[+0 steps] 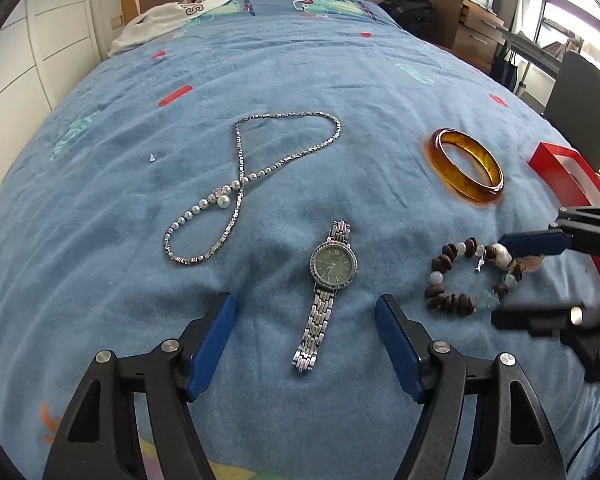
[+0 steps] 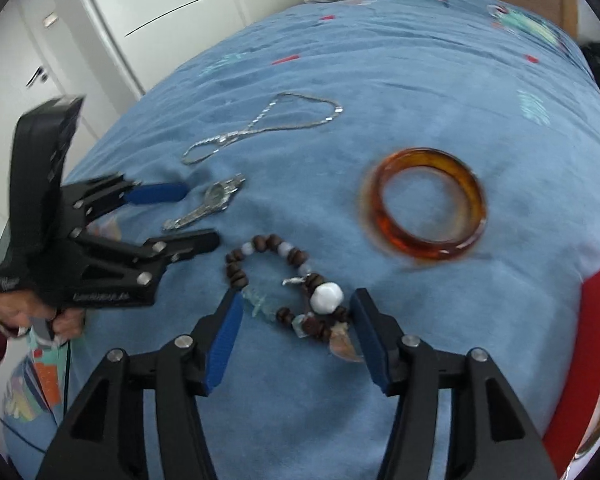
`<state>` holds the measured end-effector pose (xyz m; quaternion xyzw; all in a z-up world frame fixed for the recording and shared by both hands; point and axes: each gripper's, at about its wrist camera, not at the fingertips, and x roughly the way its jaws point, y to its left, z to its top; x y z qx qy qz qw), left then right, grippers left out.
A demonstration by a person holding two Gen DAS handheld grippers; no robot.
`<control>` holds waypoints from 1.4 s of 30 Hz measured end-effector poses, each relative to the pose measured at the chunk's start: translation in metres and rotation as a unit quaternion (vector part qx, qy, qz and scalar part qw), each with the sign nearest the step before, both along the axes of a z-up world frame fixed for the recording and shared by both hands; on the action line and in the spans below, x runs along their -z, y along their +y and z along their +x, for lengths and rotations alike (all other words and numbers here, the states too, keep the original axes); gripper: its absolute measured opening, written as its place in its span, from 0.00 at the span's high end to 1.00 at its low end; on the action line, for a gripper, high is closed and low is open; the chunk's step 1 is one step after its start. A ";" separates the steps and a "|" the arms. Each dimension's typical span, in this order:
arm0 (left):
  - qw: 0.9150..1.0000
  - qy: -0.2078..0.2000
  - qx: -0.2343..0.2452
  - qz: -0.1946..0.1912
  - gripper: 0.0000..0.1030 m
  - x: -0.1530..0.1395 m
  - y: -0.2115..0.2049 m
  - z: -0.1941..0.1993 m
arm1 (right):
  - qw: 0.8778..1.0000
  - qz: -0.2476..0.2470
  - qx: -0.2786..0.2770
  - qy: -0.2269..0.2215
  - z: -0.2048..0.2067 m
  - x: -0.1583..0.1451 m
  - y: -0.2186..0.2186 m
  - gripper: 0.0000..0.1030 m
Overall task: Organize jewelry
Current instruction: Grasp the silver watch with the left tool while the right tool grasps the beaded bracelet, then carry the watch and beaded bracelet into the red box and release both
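Watch (image 1: 332, 270) between necklace (image 1: 244, 184) and bracelet (image 1: 470, 276)

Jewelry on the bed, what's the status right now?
Left gripper open, fingers astride the watch. Right gripper open around the beaded bracelet, not gripping. Necklace and amber bangle untouched. Nothing in the way.

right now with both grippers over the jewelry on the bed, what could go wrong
The right gripper straddles only one side of the beaded bracelet; closing could pinch a bead and let it slip. The watch lies flat on the soft blue blanket, so the open left gripper may catch fabric.
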<state>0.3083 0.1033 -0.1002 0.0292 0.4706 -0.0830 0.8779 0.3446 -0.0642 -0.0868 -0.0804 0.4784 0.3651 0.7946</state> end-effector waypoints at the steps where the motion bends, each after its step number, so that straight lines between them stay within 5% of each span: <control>1: 1.000 -0.001 0.000 0.000 0.31 0.001 0.000 0.001 | 1.000 -0.004 -0.007 -0.002 -0.001 0.001 0.003 0.41; 7: 1.000 -0.007 0.000 -0.002 0.33 0.003 0.000 0.005 | 1.000 -0.017 -0.008 -0.014 0.001 0.007 0.009 0.40; 9: 1.000 -0.011 0.000 -0.001 0.40 0.004 0.001 0.005 | 1.000 -0.020 -0.004 -0.022 0.001 0.009 0.009 0.45; 10: 1.000 -0.013 -0.001 -0.001 0.42 0.004 0.002 0.005 | 0.999 -0.028 0.000 -0.031 0.001 0.009 0.008 0.58; 12: 1.000 -0.016 -0.002 -0.003 0.52 0.003 0.003 0.005 | 0.999 -0.027 0.011 -0.031 0.004 0.009 0.001 0.77; 16: 1.000 -0.017 0.009 -0.004 0.79 -0.001 0.001 0.004 | 0.999 -0.021 0.019 -0.031 0.003 0.005 -0.012 0.80; 31: 0.999 -0.043 0.019 -0.006 0.80 -0.050 -0.022 -0.028 | 0.994 0.026 0.088 -0.062 -0.041 -0.049 -0.062 0.81; 42: 0.991 -0.075 0.106 -0.033 0.80 -0.110 -0.119 -0.044 | 0.979 0.042 0.152 -0.128 -0.074 -0.126 -0.156 0.81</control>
